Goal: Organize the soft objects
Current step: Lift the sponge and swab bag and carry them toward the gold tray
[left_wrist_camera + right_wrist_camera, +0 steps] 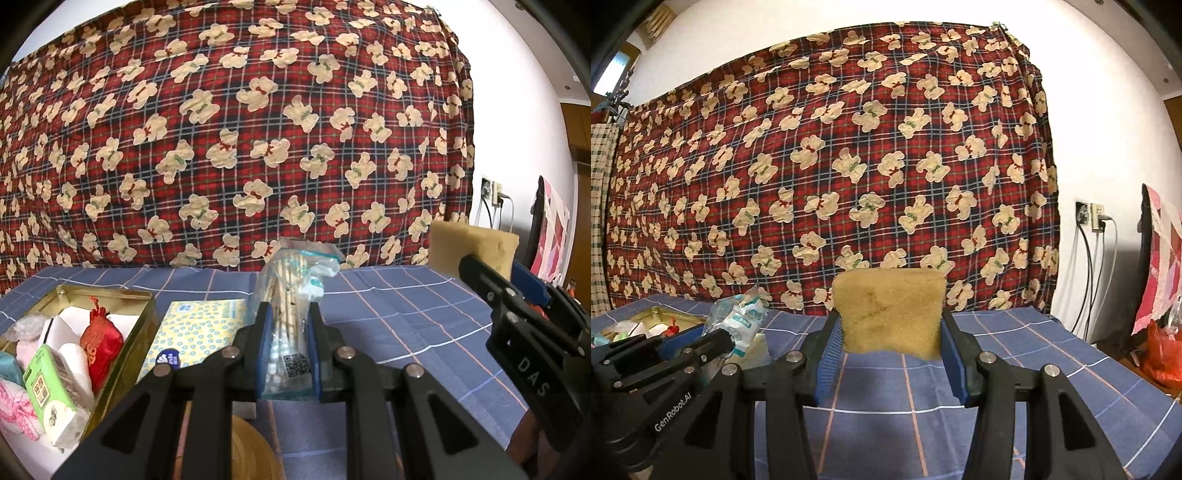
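Several soft things already sit in the gold tin (pixel 146 325) at about eight o'clock in the left wrist view: a red pouch (pixel 100 341), a green tissue pack (pixel 55 391) and pink knitwear (pixel 16 410). A dotted tissue packet (pixel 195 332) lies just beside the tin on the blue checked cloth (pixel 399 317), not yet stowed, so by my reading the job is partly done.

At six o'clock the left gripper (pixel 287 350) has its fingers clamped on a bag of cotton swabs (pixel 291 295), held upright above the cloth and tipped slightly downward.

Toward three o'clock the right gripper (pixel 890 354) points nearly level, its fingers pressed on both sides of a tan sponge (pixel 890 314) lifted clear of the cloth. Both held items appear left to place.
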The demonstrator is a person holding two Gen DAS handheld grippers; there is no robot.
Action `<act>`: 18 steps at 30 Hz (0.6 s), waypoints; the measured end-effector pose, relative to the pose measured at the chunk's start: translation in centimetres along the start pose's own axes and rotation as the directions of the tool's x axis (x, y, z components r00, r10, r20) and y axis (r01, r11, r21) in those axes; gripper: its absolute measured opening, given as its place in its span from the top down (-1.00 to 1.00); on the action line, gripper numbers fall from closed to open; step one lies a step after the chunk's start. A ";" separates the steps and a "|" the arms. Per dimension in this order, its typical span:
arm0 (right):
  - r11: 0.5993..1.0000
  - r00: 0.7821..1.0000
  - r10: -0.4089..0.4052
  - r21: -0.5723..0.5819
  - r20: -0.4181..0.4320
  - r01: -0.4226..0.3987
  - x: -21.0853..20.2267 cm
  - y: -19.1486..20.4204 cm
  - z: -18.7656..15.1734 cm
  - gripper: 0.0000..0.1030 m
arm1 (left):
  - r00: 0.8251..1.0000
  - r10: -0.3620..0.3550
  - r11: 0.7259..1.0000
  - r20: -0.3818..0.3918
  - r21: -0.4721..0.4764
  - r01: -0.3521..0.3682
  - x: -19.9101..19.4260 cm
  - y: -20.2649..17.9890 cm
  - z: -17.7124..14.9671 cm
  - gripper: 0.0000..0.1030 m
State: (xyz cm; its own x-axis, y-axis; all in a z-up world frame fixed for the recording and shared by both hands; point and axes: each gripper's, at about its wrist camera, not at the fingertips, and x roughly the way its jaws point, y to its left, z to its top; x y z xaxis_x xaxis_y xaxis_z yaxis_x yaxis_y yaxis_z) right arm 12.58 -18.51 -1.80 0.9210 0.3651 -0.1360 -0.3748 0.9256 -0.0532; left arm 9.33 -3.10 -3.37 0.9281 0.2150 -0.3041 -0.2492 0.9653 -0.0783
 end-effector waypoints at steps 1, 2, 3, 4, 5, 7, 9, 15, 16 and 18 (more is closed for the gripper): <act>1.000 1.000 0.002 -0.002 0.002 -0.002 -0.1 0.2 0.0 -0.01 | 1.000 0.000 1.000 -0.002 -0.004 0.000 0.0 0.1 0.0 0.69; 1.000 1.000 0.008 -0.005 0.006 -0.008 -0.1 0.3 0.0 -0.01 | 1.000 0.000 1.000 -0.005 -0.008 -0.001 0.0 0.3 0.0 0.69; 1.000 1.000 0.012 -0.009 0.009 -0.012 -0.1 0.5 0.0 -0.01 | 1.000 -0.002 1.000 -0.005 -0.015 0.002 -0.2 0.5 -0.1 0.69; 1.000 1.000 0.014 -0.012 0.010 -0.014 -0.2 0.6 0.0 -0.01 | 1.000 -0.003 1.000 -0.004 -0.023 0.003 -0.3 0.7 -0.1 0.69; 1.000 1.000 0.018 -0.013 0.009 -0.018 -0.1 0.8 0.0 -0.01 | 1.000 -0.004 1.000 -0.003 -0.028 0.004 -0.4 0.9 -0.1 0.69; 1.000 1.000 0.030 -0.008 0.010 -0.030 -0.1 1.1 0.1 -0.01 | 1.000 -0.005 0.999 0.001 -0.038 0.005 -0.6 1.3 -0.1 0.69; 0.999 0.999 0.048 0.011 0.008 -0.048 -0.1 1.3 0.2 -0.01 | 1.000 -0.012 0.999 0.005 -0.043 0.013 -1.0 1.6 -0.1 0.69; 0.991 0.993 0.117 0.068 -0.012 -0.115 0.6 2.9 1.2 -0.01 | 0.999 -0.044 0.998 0.002 -0.045 0.044 -2.3 2.4 0.4 0.69; 0.989 0.992 0.128 0.070 -0.011 -0.127 0.6 3.3 1.4 -0.01 | 0.999 -0.044 0.998 0.006 -0.048 0.044 -2.6 2.7 0.6 0.69; 0.986 0.988 0.153 0.069 -0.004 -0.152 0.5 4.2 2.0 -0.01 | 0.999 -0.039 0.998 0.005 -0.049 0.039 -3.1 3.4 1.2 0.69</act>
State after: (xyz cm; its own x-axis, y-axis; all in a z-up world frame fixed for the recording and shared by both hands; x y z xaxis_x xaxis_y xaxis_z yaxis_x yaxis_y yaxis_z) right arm 11.69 -14.24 -0.16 0.8524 0.5018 -0.1470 -0.5022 0.8640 0.0369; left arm 5.94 -0.33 -1.54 0.9384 0.1782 -0.2961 -0.2262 0.9645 -0.1366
